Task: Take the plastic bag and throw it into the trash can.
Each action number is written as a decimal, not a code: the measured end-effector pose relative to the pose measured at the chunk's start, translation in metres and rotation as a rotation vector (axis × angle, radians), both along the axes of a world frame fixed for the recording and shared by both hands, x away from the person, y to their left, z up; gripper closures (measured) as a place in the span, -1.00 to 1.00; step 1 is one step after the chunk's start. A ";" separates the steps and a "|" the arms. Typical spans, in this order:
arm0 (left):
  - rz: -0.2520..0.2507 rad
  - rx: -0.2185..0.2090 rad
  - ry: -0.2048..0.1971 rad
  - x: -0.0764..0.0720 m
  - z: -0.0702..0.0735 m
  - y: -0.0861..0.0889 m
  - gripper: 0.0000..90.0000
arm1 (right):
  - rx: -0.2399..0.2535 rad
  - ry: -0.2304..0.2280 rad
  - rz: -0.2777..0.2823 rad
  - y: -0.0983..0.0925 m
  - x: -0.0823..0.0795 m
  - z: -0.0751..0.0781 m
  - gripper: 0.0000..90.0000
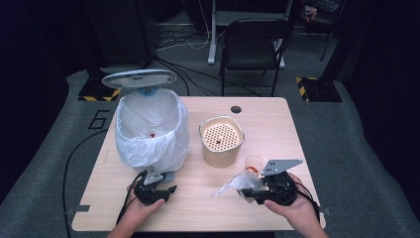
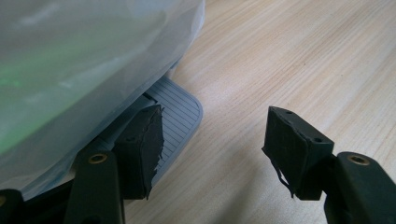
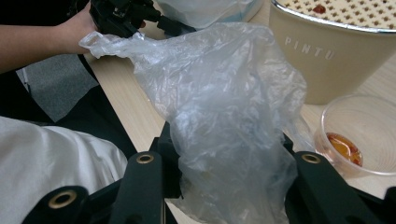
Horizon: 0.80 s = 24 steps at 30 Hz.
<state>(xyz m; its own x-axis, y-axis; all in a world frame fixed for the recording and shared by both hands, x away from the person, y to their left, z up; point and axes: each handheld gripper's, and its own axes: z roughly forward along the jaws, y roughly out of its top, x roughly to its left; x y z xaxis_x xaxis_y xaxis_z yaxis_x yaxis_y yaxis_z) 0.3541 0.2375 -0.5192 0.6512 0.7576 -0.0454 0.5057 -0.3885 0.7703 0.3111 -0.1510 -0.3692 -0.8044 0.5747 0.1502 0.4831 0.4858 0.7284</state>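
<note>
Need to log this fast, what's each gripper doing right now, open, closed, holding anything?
Left gripper: open, nothing between the fingers; one finger rests on the bin's grey pedal.
Right gripper: closed on the crumpled clear plastic bag.

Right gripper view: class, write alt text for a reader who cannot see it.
A crumpled clear plastic bag is clamped between the black jaws of the right hand-held gripper. Behind it on the wooden table stand a beige container marked PINTU and a clear cup with orange residue.
</note>
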 end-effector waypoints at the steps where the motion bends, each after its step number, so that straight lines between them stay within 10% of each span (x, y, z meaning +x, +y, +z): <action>1: -0.001 0.000 -0.002 0.000 0.000 0.000 -0.17 | 0.002 -0.001 0.006 0.001 0.001 0.002 0.35; 24: -0.003 0.003 -0.002 0.000 0.000 0.000 -0.17 | -0.017 -0.127 0.120 0.060 0.041 0.068 0.35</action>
